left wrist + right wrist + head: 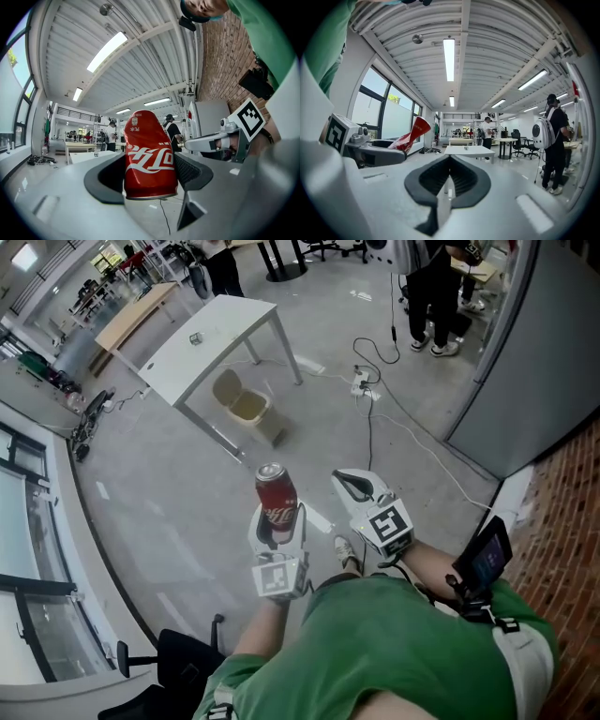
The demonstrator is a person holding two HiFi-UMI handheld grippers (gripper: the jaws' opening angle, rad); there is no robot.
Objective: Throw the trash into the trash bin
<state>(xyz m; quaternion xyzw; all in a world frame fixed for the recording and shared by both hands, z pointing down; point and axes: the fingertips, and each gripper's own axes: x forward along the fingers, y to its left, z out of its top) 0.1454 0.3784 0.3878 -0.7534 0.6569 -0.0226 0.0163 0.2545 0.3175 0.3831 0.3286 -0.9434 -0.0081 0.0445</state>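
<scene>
A red soda can point(276, 500) stands upright between the jaws of my left gripper point(278, 524), which is shut on it. In the left gripper view the can point(149, 161) fills the gap between the two dark pads. My right gripper point(352, 486) is held beside it to the right, its jaws pressed together with nothing between them point(449, 178). The can point(409, 135) also shows at the left of the right gripper view. A beige trash bin point(242, 404) with its lid up stands on the floor beside a white table point(216, 343), well ahead of both grippers.
A small object point(196, 338) sits on the white table. Cables and a power strip point(362, 382) lie on the floor at right of the bin. People stand at the back point(433, 296). A black chair point(183, 662) is at my lower left, a brick wall point(553, 521) at right.
</scene>
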